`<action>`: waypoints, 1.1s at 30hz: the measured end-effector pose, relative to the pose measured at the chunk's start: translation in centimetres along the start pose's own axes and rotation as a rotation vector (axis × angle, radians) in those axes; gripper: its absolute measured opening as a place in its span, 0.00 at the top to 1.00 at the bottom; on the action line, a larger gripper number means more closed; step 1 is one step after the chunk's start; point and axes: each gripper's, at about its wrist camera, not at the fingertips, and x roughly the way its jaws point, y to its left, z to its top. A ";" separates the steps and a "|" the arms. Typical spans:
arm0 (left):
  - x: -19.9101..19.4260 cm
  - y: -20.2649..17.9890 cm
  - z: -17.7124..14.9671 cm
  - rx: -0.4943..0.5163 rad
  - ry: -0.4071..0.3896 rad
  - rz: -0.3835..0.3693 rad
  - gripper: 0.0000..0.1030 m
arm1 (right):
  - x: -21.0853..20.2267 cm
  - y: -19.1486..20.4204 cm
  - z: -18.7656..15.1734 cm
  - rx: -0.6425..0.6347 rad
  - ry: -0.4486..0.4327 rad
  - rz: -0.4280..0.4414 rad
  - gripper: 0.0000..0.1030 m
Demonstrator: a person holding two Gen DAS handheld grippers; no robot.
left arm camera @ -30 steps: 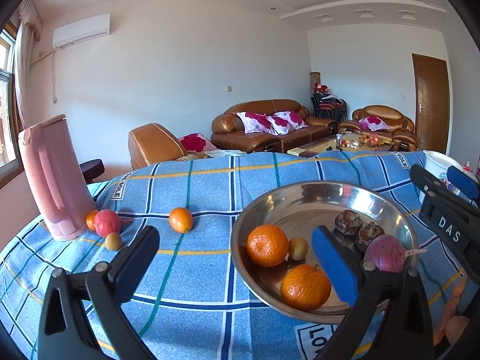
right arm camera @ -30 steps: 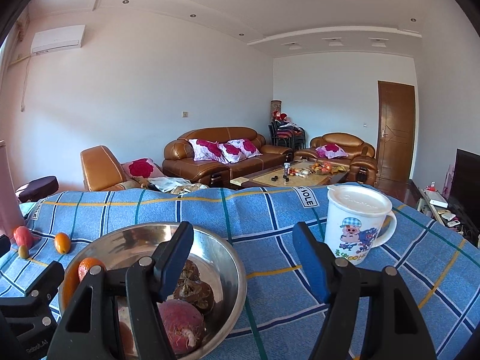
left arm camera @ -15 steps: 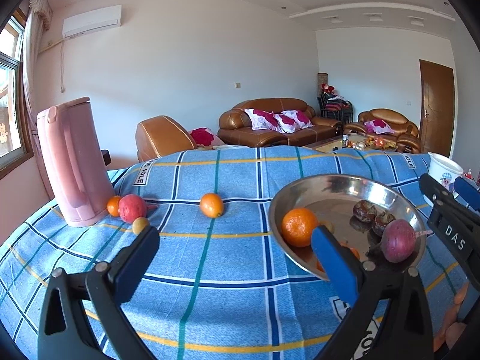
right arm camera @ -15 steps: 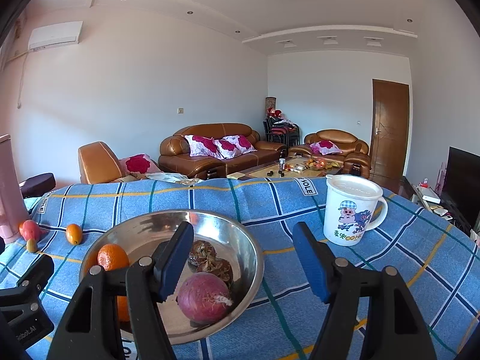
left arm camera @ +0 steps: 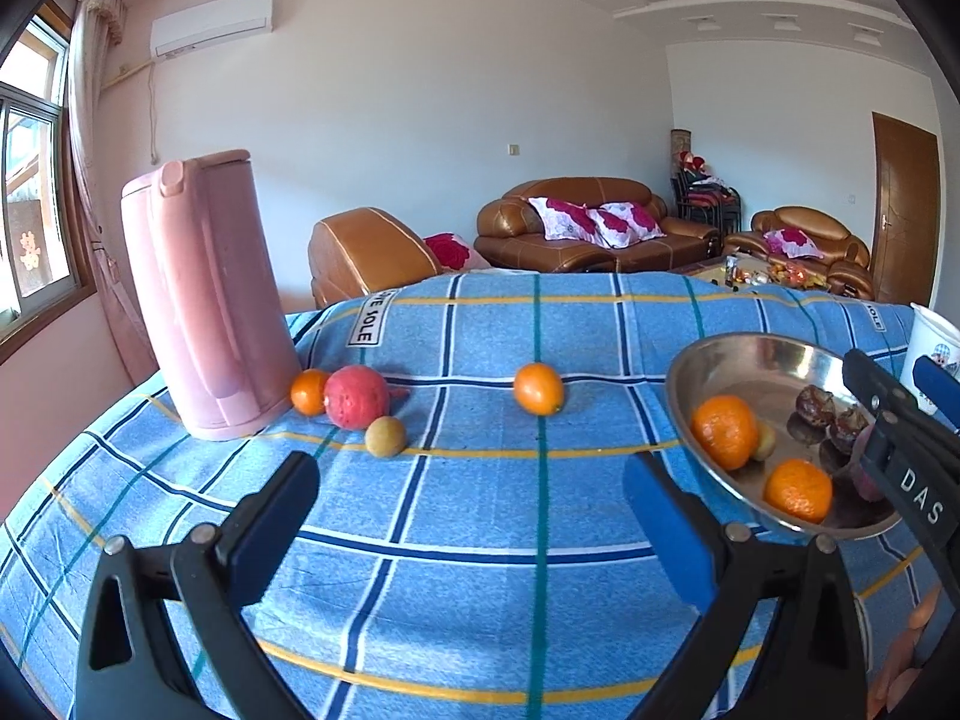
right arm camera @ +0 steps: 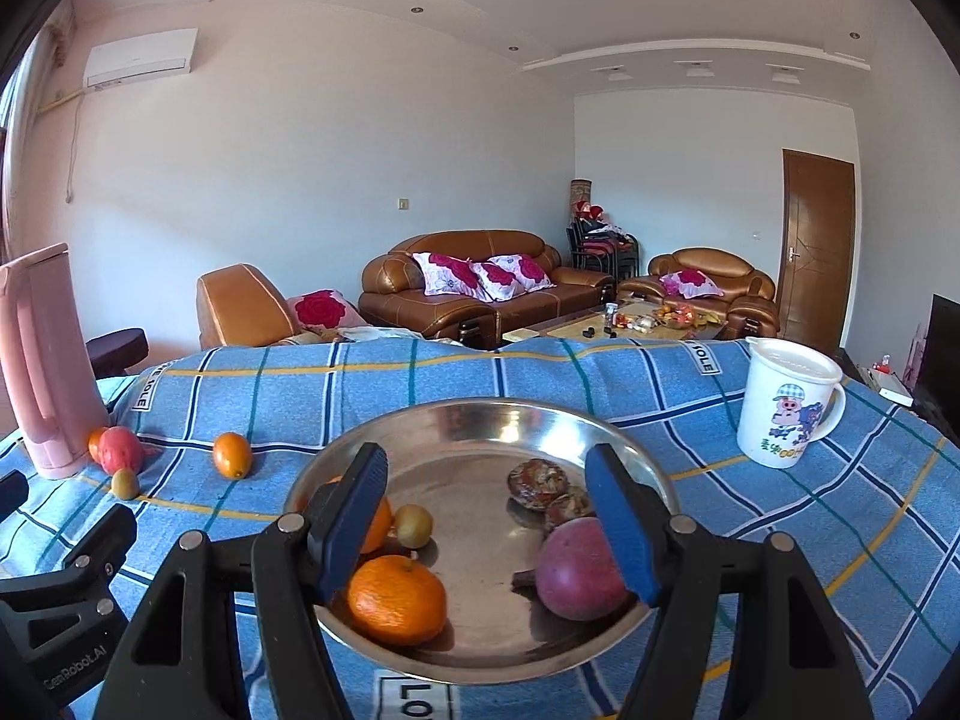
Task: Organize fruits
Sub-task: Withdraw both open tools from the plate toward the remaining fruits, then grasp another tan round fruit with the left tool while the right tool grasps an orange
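The left gripper (left arm camera: 471, 519) hangs above the blue checked cloth (left arm camera: 480, 546) that covers the surface, its jaws spread wide with only bare cloth between them. Beyond it, four fruits lie loose on the cloth: a small orange (left arm camera: 308, 391) touching the foot of a pink kettle (left arm camera: 204, 294), a red round fruit (left arm camera: 356, 396) just beside that orange, a small yellow-green fruit (left arm camera: 385, 435) in front of the red one, and another orange (left arm camera: 538, 388) lying apart to the right on a green stripe. The right gripper (right arm camera: 501, 516) is over the steel bowl (right arm camera: 480, 420), its jaws partly apart and holding nothing; in the left wrist view it shows at the right edge, in front of the bowl. Inside the bowl lie a mandarin (right arm camera: 396, 599) near the front rim, a second orange (right arm camera: 377, 521) half hidden behind the left jaw, a small green-yellow fruit (right arm camera: 414, 525) touching it, two dark wrinkled fruits (right arm camera: 537, 481) side by side toward the back, and a purple-red fruit (right arm camera: 579, 570) at the front right. A white lidded mug with a cartoon pig (right arm camera: 786, 402) stands upright on the cloth, to the right of the bowl and apart from it.
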 end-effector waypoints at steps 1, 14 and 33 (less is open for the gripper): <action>0.3 0.6 0.0 0.000 0.005 0.008 0.00 | 0.2 0.8 0.0 -0.006 0.002 0.010 0.32; 6.2 9.2 0.1 -0.087 0.200 0.084 0.02 | 3.0 9.7 0.3 -0.062 0.101 0.139 0.32; 14.6 5.5 2.0 -0.123 0.393 -0.078 0.56 | 4.3 10.8 0.2 -0.054 0.163 0.213 0.32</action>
